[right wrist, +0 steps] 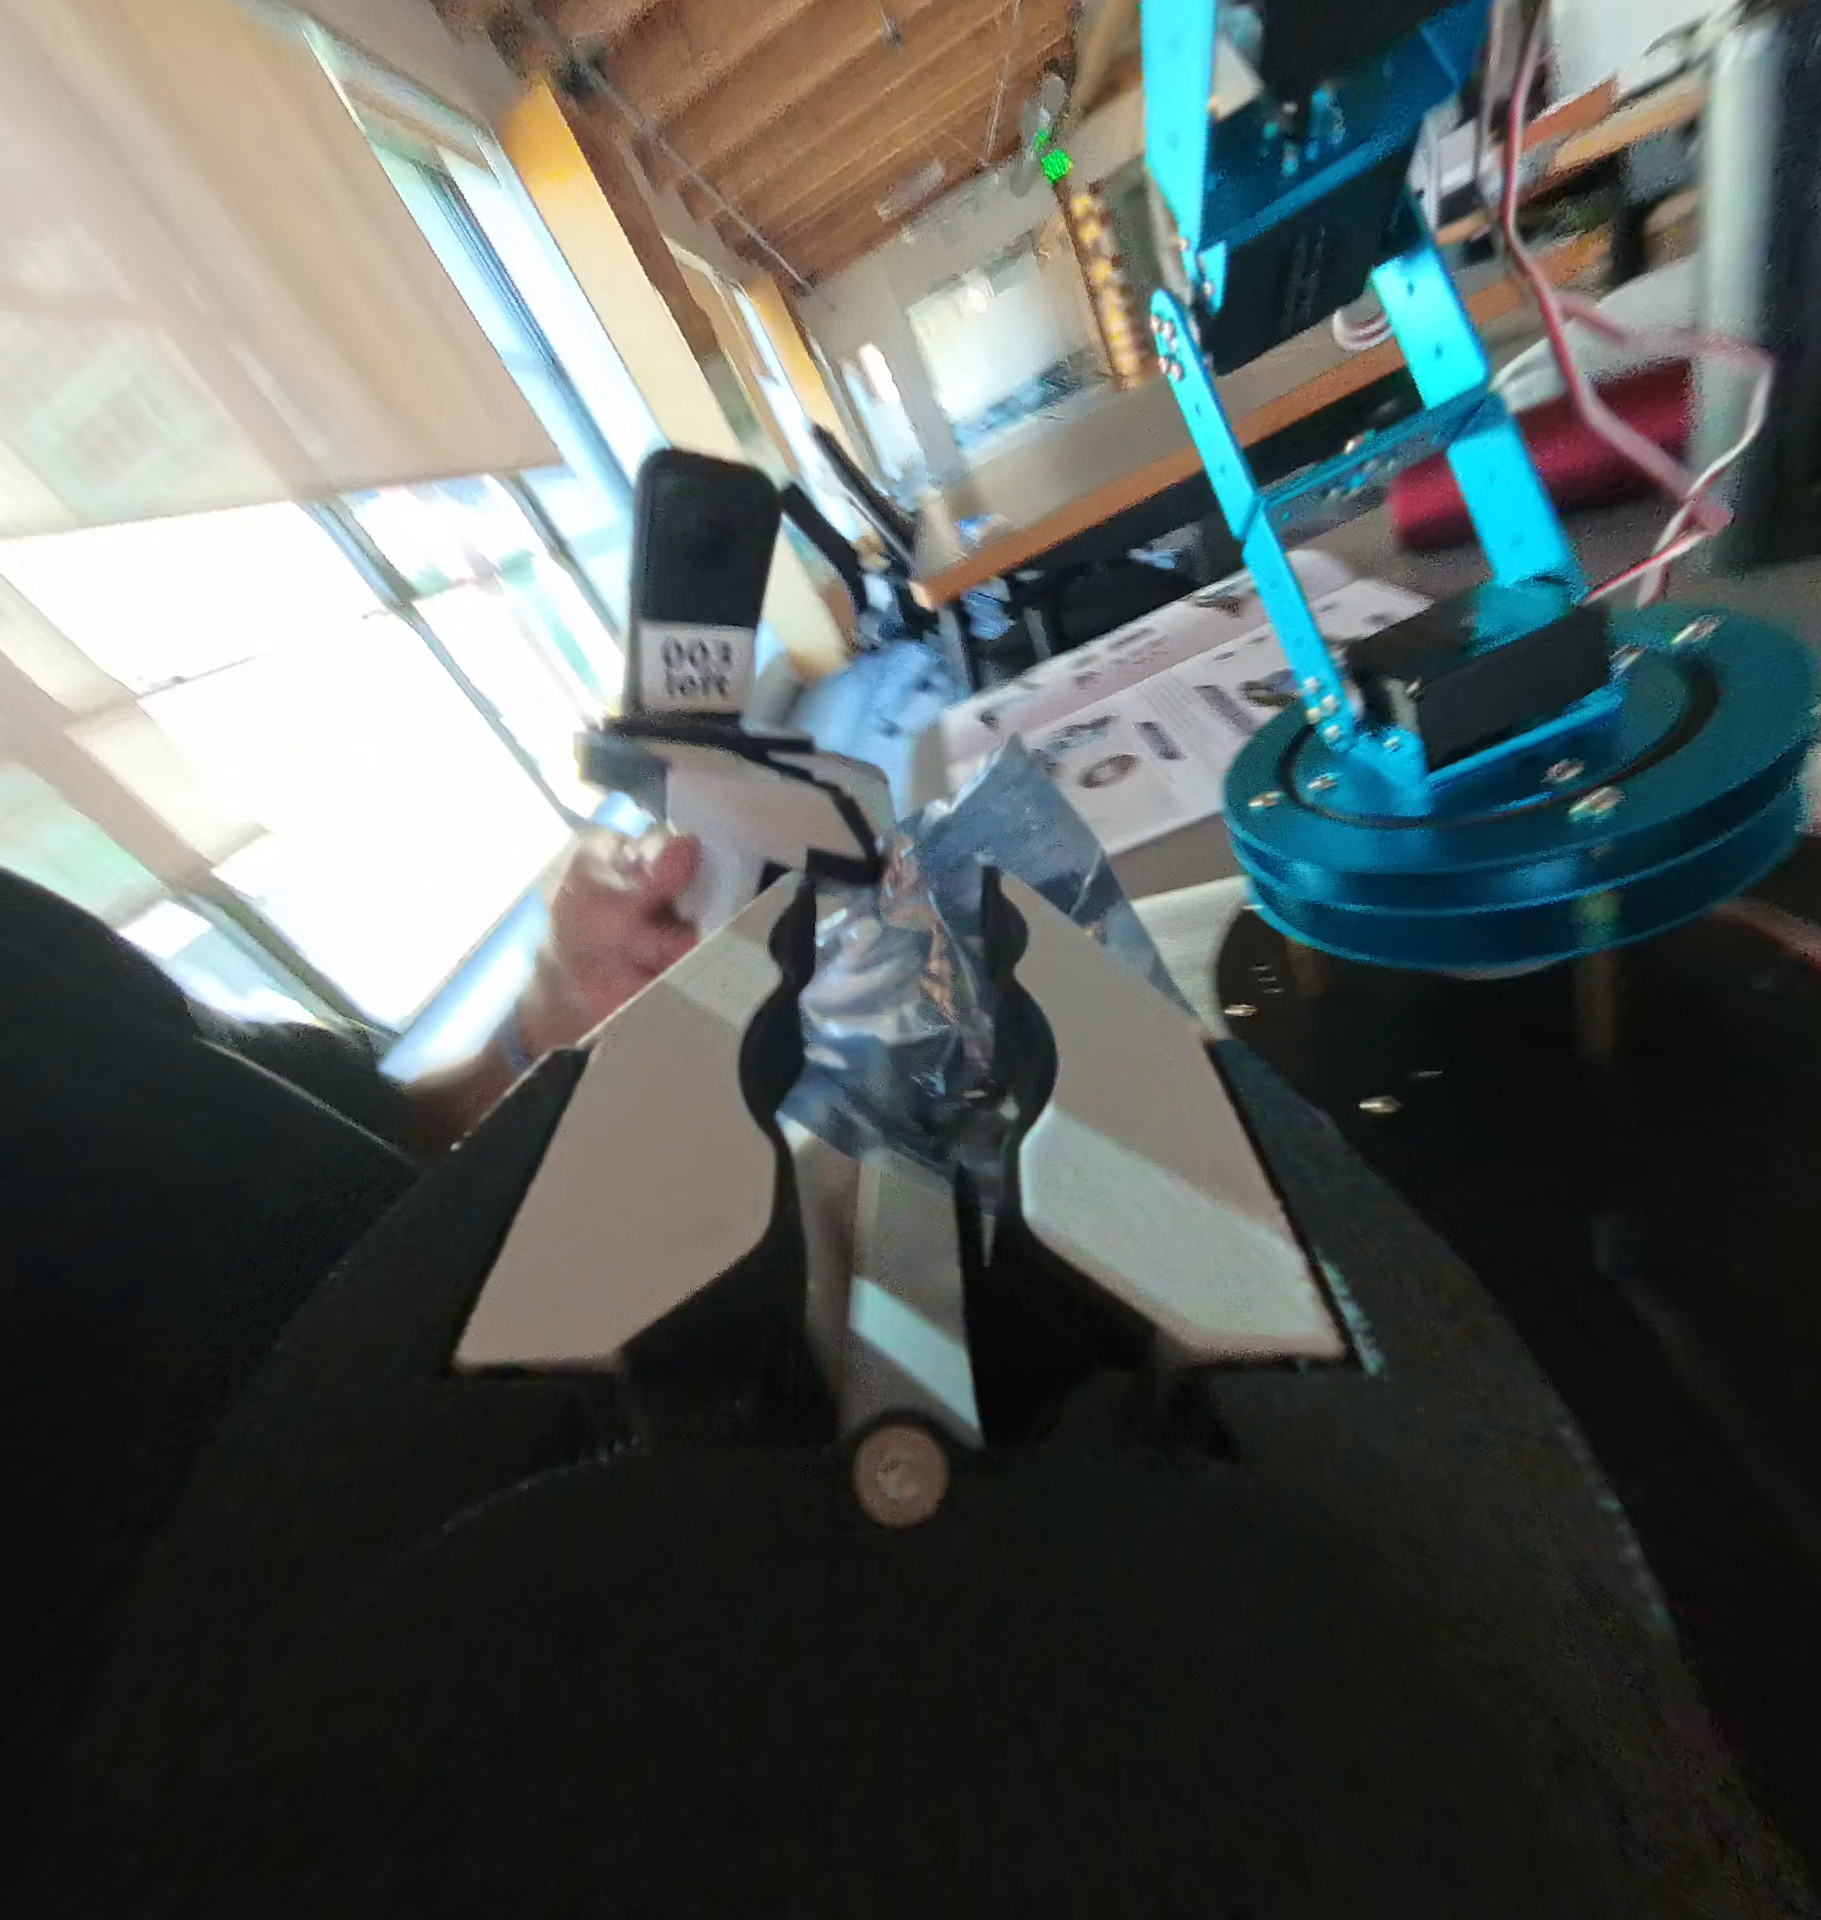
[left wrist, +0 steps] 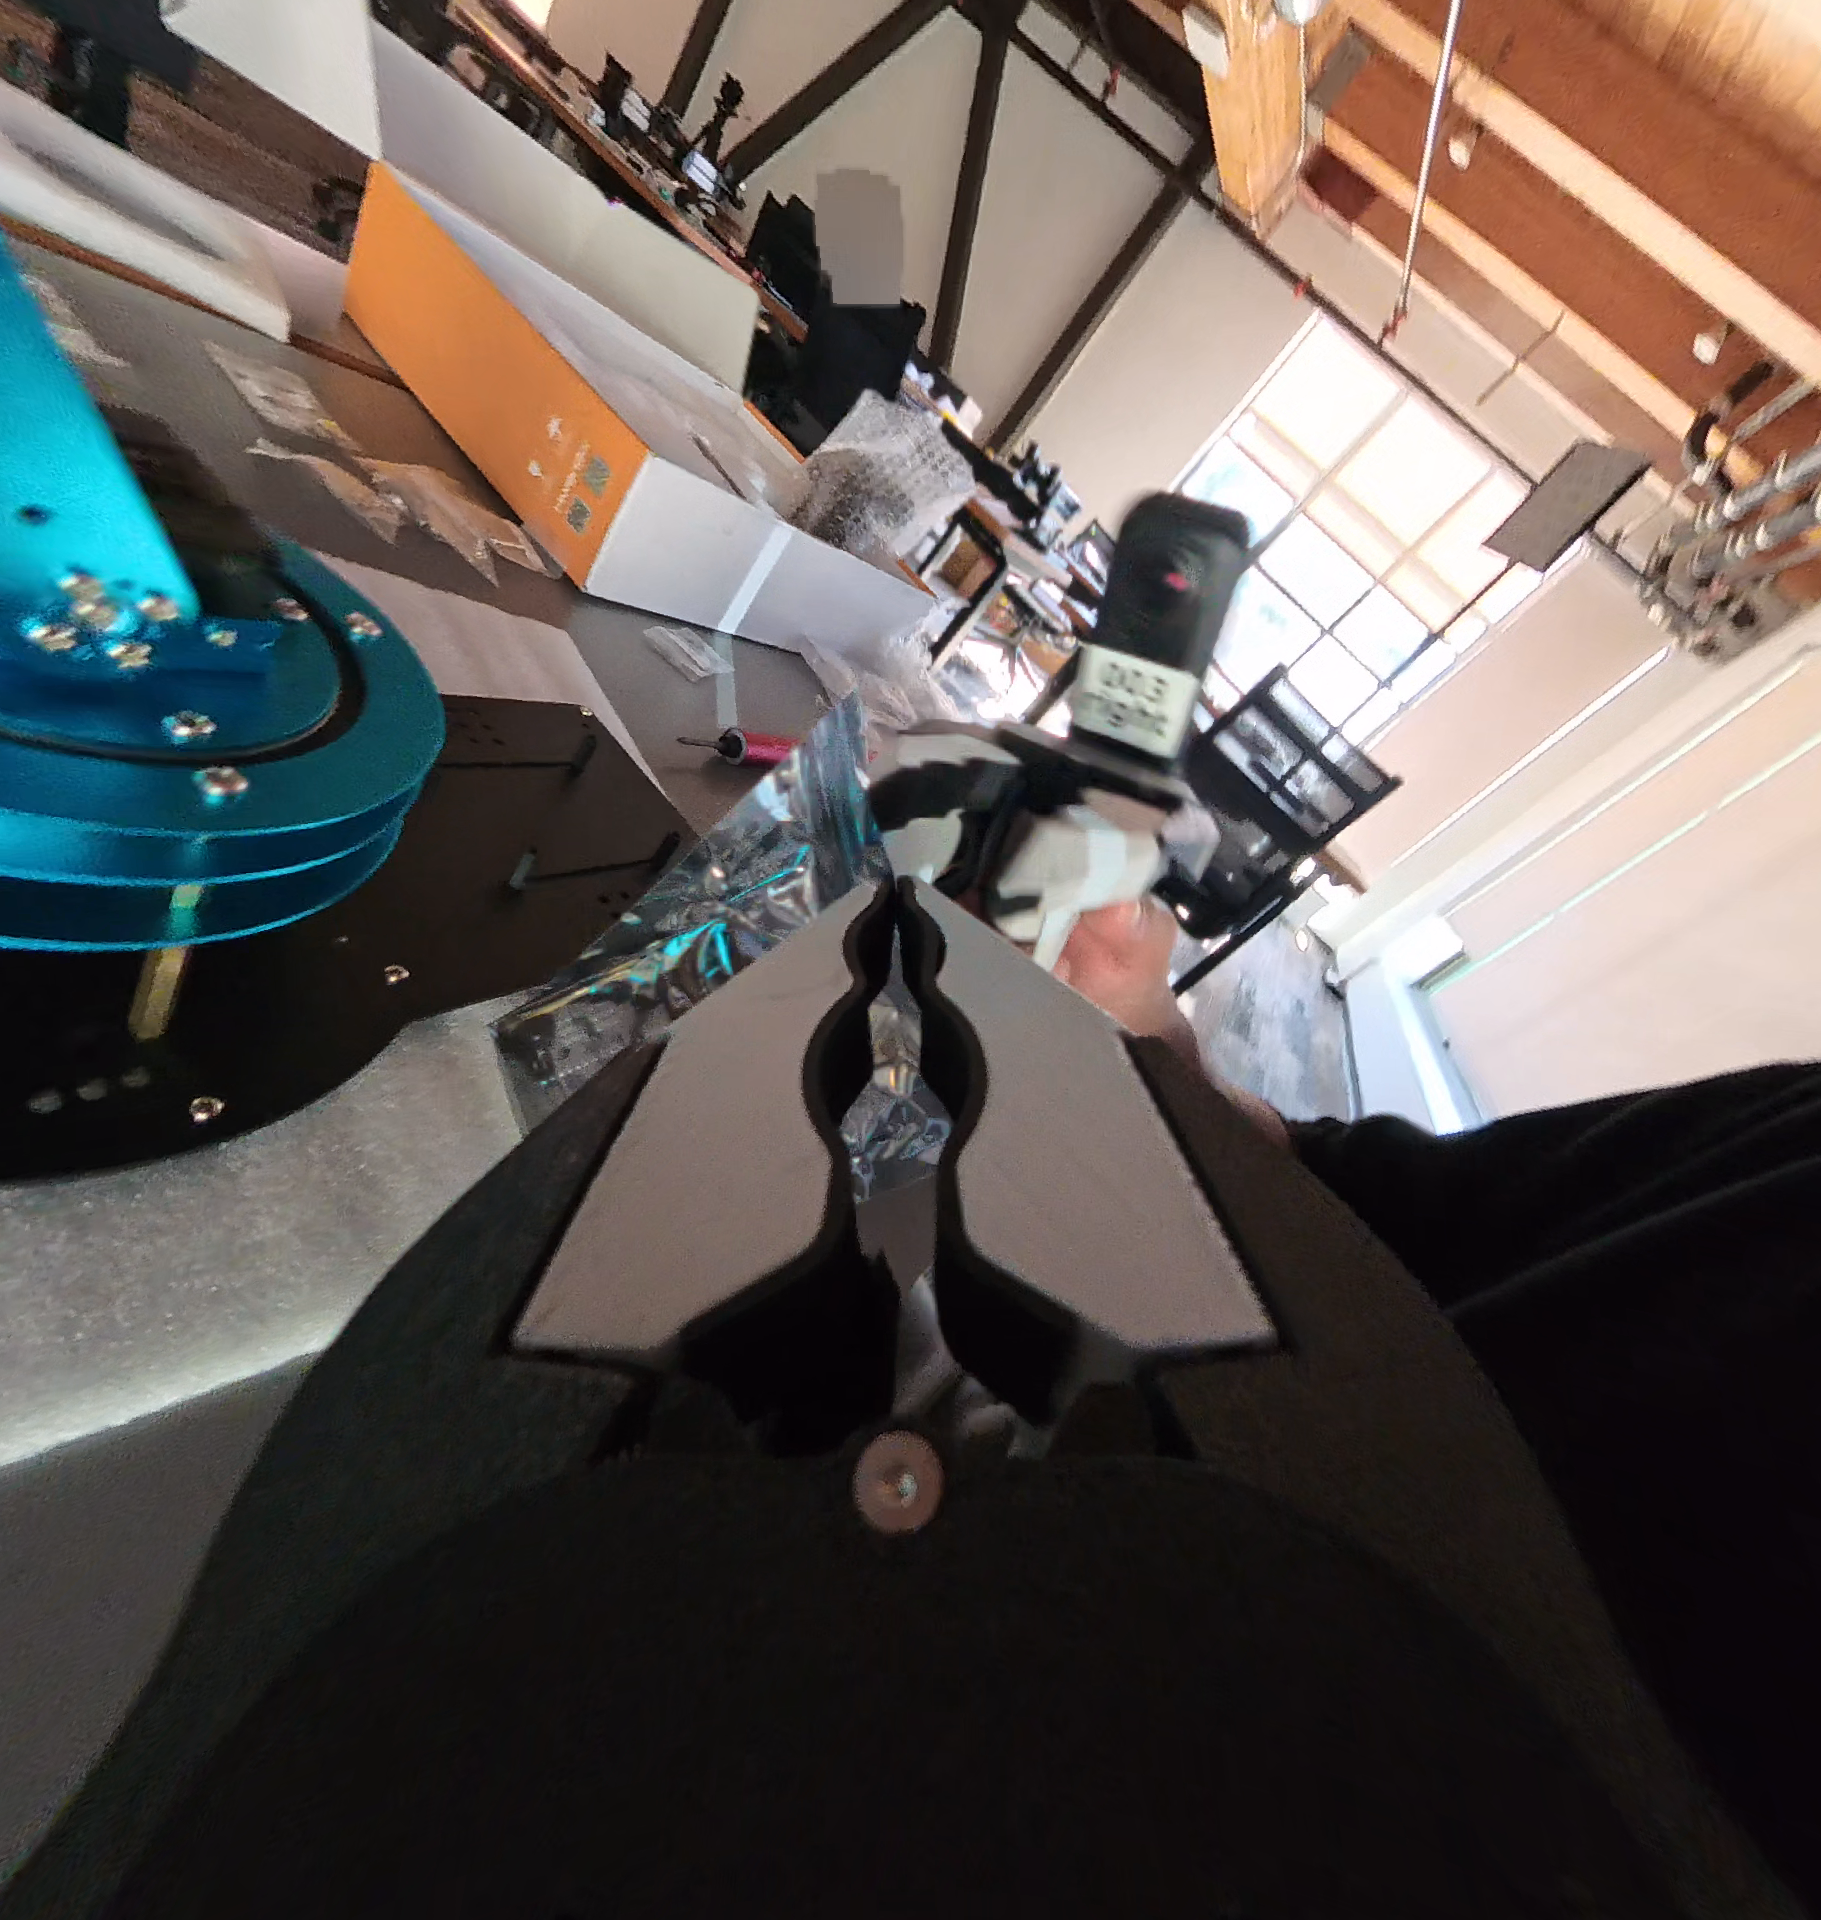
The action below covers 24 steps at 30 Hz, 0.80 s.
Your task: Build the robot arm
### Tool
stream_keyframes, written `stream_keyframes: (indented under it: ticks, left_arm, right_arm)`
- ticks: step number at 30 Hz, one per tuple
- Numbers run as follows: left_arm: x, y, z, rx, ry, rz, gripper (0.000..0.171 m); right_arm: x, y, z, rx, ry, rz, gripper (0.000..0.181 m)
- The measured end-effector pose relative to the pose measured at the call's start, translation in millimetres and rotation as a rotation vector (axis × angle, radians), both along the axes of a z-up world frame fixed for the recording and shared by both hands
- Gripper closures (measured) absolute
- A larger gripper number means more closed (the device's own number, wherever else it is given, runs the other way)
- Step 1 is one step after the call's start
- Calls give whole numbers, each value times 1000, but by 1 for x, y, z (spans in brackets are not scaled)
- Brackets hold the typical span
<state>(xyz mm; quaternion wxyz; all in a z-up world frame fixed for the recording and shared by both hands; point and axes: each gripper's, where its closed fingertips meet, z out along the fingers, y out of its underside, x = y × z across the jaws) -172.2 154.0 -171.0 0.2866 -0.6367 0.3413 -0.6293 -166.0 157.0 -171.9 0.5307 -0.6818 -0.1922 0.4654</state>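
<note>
My left gripper point(left wrist: 898, 894) is shut on a crumpled silver foil bag point(left wrist: 740, 883), pinching it at the fingertips. My right gripper point(right wrist: 898, 883) has its jaws a little apart, and the crumpled bag point(right wrist: 906, 997) fills the gap and touches both fingers. Each gripper faces the other across the bag: the right gripper point(left wrist: 916, 821) shows in the left wrist view, and the left gripper point(right wrist: 854, 831) shows in the right wrist view, held by a hand point(right wrist: 636, 935). The bag hangs in the air beside a blue metal robot-arm kit point(right wrist: 1508, 831). The right wrist view is blurred.
The blue kit point(left wrist: 189, 748) stands on a black round plate point(left wrist: 366, 935) over white foam point(left wrist: 210, 1247). An orange-and-white open box point(left wrist: 490, 384), small parts bags point(left wrist: 407, 499) and a red-handled screwdriver point(left wrist: 750, 745) lie behind. A printed sheet point(right wrist: 1145, 727) lies by the kit. A dark sleeve point(left wrist: 1612, 1247) is close. Only a small space, under 4 cm, lies between the two pairs of fingers.
</note>
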Motion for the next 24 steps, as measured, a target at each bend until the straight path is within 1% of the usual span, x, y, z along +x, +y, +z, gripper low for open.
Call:
stream_keyframes:
  ticks: [2, 4, 7, 9, 10, 11, 12, 14, 15, 17, 18, 19, 20, 21, 22, 23, 24]
  left_arm:
    - [1, 4, -2, -34, -8, 12, 171]
    - [3, 0, -1, -47, -18, -10, 171]
    - [7, -2, -1, -31, 1, -16, 171]
    - [9, -7, -1, -5, 13, -38, 171]
    - [9, -9, -2, 12, 22, -45, 170]
    - [10, -10, -3, 34, 31, -46, 166]
    - [9, -13, -1, 51, 20, -58, 171]
    - [9, -22, 4, 68, -15, -110, 171]
    - [9, -23, 3, 86, -6, -109, 171]
    - [10, -11, -4, 132, 39, -29, 171]
    - [7, -4, -6, 152, 59, 9, 171]
    - [4, 3, -10, 175, 87, 46, 171]
    - [0, 8, -15, 207, 121, 74, 171]
    - [-3, 8, -21, 244, 156, 82, 171]
    - [-4, 5, -27, 289, 191, 72, 168]
    - [-4, -1, -33, 342, 226, 48, 160]
    - [-2, -7, -40, 404, 262, 14, 150]
  right_arm:
    - [-4, 1, -5, 136, -199, -68, 141]
    - [-11, 1, -7, 230, -334, -120, 131]
    - [-11, 2, -12, 345, -510, -186, 132]
    - [-9, 2, -12, 353, -538, -191, 139]
    - [-8, 1, -10, 351, -529, -186, 147]
    - [-7, -1, -8, 354, -510, -171, 165]
    - [-7, -3, -8, 350, -497, -153, 168]
    - [-3, 1, -13, 347, -517, -171, 181]
    - [-3, 1, -15, 356, -526, -164, 181]
    - [-6, 0, -19, 345, -529, -133, 181]
    - [0, 4, -22, 342, -553, -159, 181]
    - [14, 10, -25, 332, -602, -207, 181]
    - [38, 18, -27, 307, -657, -298, 181]
    - [63, 23, -27, 265, -671, -384, 178]
    - [79, 19, -30, 198, -654, -382, 175]
    - [86, 10, -38, 92, -613, -323, 168]
    - [87, -2, -48, -25, -559, -242, 157]
